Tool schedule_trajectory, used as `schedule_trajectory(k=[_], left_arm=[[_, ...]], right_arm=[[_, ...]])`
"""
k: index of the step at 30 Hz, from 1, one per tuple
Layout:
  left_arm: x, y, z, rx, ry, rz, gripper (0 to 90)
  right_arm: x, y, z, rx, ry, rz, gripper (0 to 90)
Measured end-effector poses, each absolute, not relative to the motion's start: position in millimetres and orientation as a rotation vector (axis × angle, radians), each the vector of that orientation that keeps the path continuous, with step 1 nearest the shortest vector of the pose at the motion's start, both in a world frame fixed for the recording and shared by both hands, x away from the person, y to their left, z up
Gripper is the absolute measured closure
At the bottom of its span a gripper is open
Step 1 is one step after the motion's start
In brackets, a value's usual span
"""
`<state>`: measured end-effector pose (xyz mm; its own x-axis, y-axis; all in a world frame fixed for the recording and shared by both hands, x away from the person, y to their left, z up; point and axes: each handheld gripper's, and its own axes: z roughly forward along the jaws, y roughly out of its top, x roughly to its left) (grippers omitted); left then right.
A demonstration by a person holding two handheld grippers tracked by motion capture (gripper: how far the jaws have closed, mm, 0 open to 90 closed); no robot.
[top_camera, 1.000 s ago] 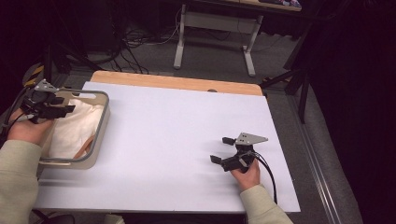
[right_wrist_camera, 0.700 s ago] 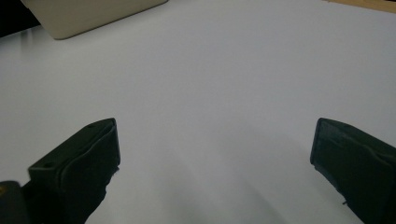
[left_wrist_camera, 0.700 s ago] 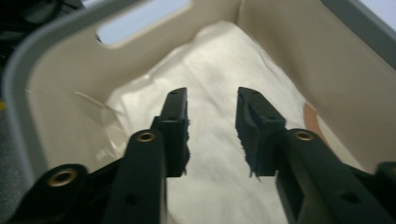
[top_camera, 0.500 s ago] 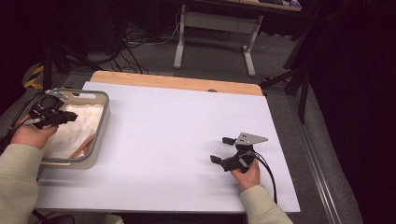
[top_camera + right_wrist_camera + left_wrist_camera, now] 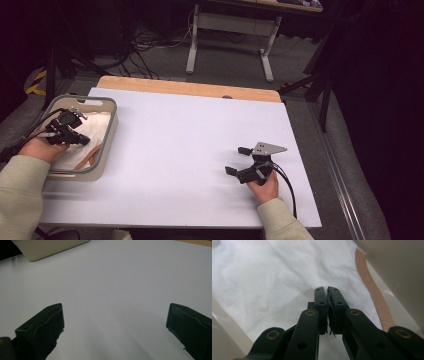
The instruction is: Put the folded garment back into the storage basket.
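Black left gripper [image 5: 327, 293] sits down in the grey bin [image 5: 109, 131], jaws just closed together on the white cloth [image 5: 274, 277] — whether any fabric is pinched is hard to tell. Tan strap [image 5: 372, 292] beside it, cut off below. Right gripper [image 5: 241, 161] rests gaping on the white desk [image 5: 185, 135].

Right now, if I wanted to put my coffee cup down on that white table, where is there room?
The white table top is bare between the grey tub at its left edge and the right hand-held gripper near the front right. The far strip along the wooden edge is free too. The tub is crowded: white cloth, a tan strap and the left hand-held gripper.
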<state>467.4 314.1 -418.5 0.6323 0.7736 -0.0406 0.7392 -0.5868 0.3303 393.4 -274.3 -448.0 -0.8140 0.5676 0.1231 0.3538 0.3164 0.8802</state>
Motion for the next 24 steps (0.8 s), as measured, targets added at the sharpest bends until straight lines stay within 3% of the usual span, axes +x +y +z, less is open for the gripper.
schedule_trajectory(k=[14, 24], left_arm=[[464.3, 311.9, -421.0, 2.578, 1.148, 0.078, 85.6], [454.9, 315.7, -394.8, 2.407, 1.138, 0.236, 54.4]], right_arm=[[393.3, -274.2, -448.0, 0.841, 2.374, 1.505, 2.0], [393.6, -273.8, -448.0, 0.837, 2.377, 1.509, 2.0]])
